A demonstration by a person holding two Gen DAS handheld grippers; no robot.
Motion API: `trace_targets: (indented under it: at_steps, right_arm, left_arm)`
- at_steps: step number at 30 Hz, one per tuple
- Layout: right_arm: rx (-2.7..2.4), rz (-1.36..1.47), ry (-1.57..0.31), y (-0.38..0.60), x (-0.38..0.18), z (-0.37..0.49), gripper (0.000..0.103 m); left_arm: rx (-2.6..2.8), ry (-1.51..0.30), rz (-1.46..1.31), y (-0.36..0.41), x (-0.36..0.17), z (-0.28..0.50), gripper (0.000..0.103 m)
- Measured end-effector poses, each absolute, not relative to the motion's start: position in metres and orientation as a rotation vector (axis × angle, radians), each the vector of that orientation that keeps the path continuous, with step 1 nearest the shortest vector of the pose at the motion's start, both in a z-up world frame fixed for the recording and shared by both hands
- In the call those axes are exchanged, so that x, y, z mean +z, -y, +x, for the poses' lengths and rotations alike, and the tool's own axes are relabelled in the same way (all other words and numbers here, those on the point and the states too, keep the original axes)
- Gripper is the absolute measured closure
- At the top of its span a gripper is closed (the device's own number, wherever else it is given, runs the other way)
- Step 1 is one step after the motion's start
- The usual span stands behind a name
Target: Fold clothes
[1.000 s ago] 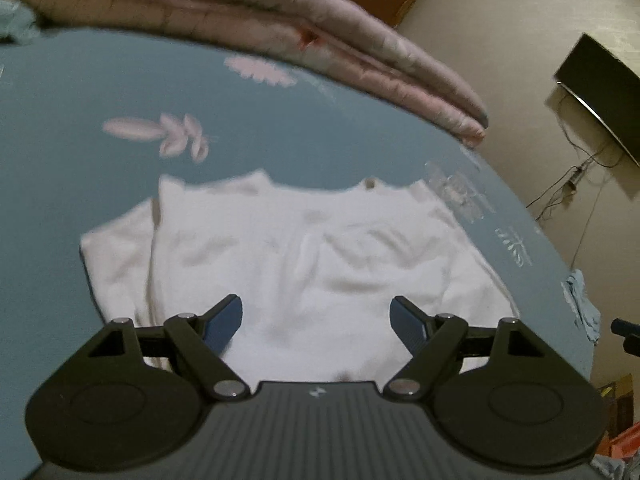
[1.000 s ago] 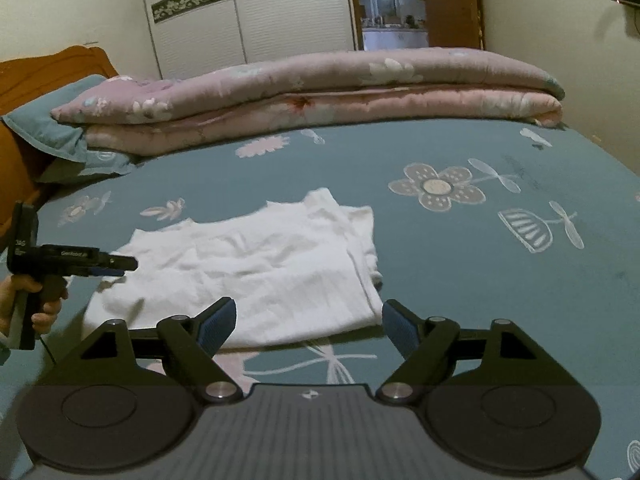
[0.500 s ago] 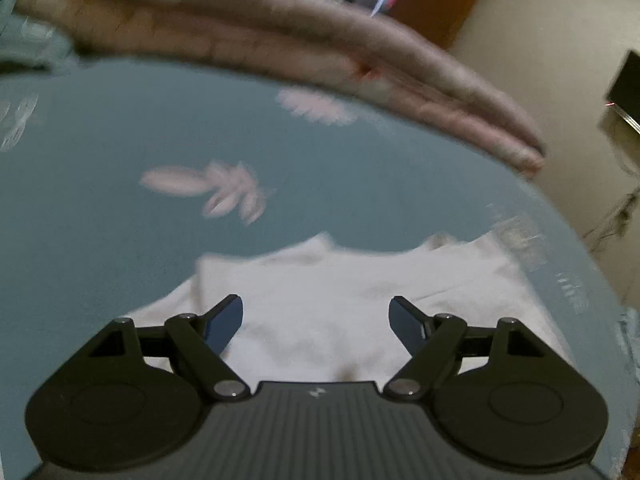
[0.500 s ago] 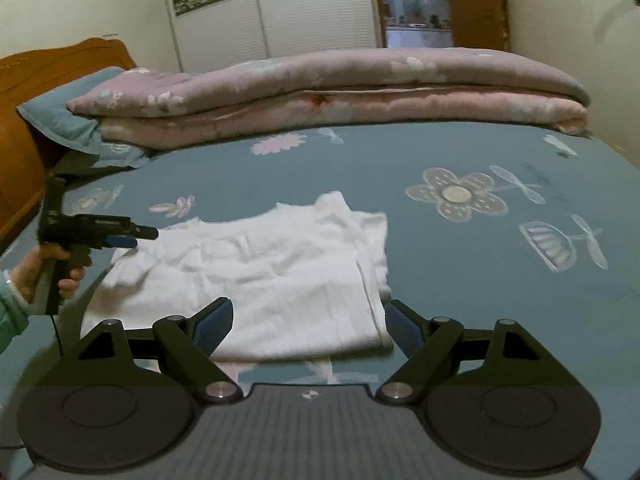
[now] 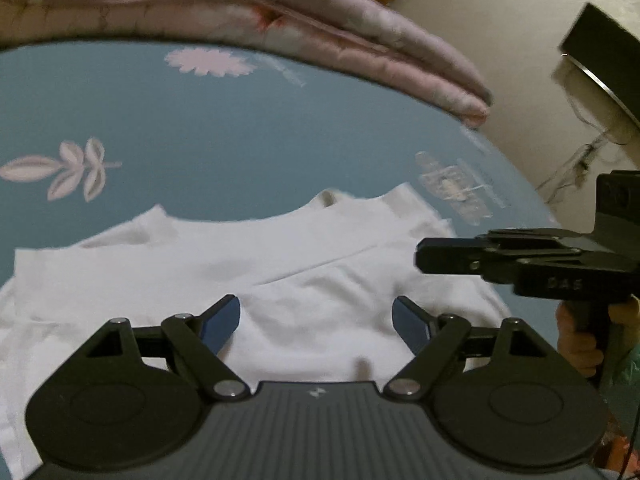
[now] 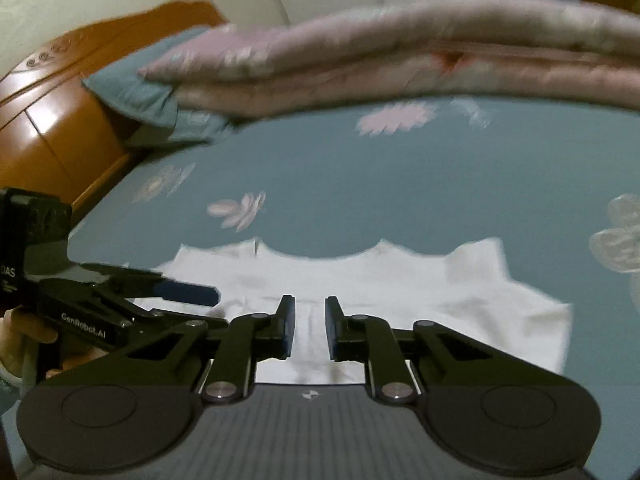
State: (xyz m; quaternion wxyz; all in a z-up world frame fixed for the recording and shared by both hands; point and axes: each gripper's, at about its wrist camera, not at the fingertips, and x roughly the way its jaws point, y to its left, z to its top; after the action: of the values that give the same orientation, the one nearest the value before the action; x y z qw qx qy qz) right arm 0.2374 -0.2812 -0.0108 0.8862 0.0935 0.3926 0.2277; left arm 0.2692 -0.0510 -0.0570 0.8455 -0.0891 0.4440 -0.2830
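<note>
White shirt (image 5: 280, 280) lies flat on the teal bedsheet (image 5: 240, 140), under both tongs. Left gripper (image 5: 316, 320) gapes wide above the cloth, holding nothing. Right gripper (image 6: 310, 328) has just been closing to a narrow gap; whether it pinches cloth is unclear.

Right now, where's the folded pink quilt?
The pink quilt lies across the far end of the blue bedsheet, beyond the white shirt, its left end on a blue pillow.

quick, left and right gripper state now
left gripper: open, holding nothing, over the white shirt
right gripper: just been closing, narrow gap left, nothing gripped
</note>
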Motion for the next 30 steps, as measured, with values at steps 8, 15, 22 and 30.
trace_targets:
  at_steps: [8, 15, 22, 30]
  right_arm:
    - [0.403, 0.319, -0.872, 0.305, -0.059, 0.270, 0.091]
    - [0.366, 0.373, -0.785, 0.318, -0.029, 0.239, 0.085]
    - [0.392, 0.311, -0.876, 0.315, -0.047, 0.220, 0.082]
    - [0.276, 0.498, -0.825, 0.366, -0.046, 0.202, 0.075]
  left_arm:
    - [-0.523, -0.928, -0.234, 0.039, -0.070, 0.290, 0.022]
    - [-0.556, -0.891, -0.266, 0.033, -0.044, 0.266, 0.021]
    - [-0.600, -0.928, -0.150, 0.054, -0.059, 0.239, 0.020]
    - [-0.551, -0.941, -0.188, 0.040, -0.053, 0.238, 0.021]
